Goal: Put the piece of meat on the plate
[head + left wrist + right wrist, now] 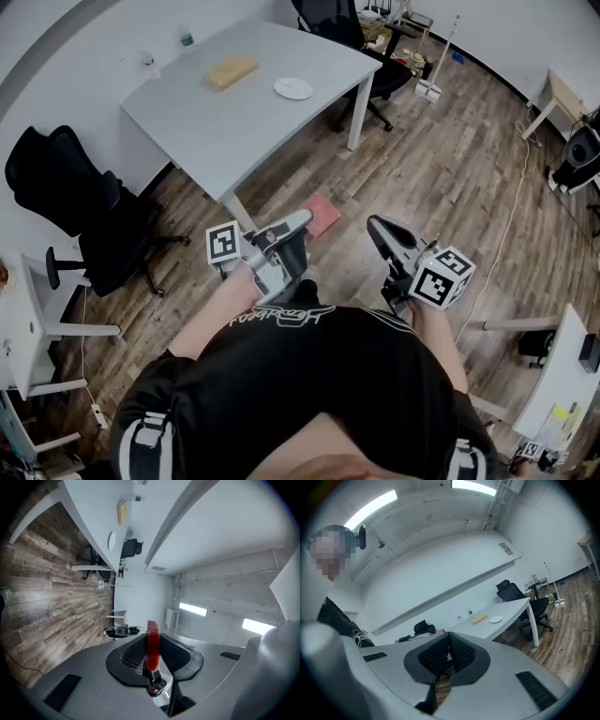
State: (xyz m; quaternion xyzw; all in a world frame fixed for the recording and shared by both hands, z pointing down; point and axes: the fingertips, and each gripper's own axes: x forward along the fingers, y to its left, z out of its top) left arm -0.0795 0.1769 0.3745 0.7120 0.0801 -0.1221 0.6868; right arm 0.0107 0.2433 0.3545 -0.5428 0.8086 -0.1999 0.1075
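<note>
left gripper (pixel 302 221) clamps meat (pixel 326 214), part covered | plate (pixel 293 88) small, distant

Plate (pixel 293 88) on table (pixel 234 131), nr its far R edge. Block (pixel 232 71) on same table, L of plate, not touching. Bottle (pixel 186 39) at table's back edge by wall, L of block. Chair (pixel 70 187) on floor (pixel 441 159) L of table; 2nd chair (pixel 342 19) behind table. L tongs (pixel 305 218) over floor in front of table, piece of meat (pixel 323 216) btwn jaws. R tongs (pixel 373 223) to the R of them, apart.
</note>
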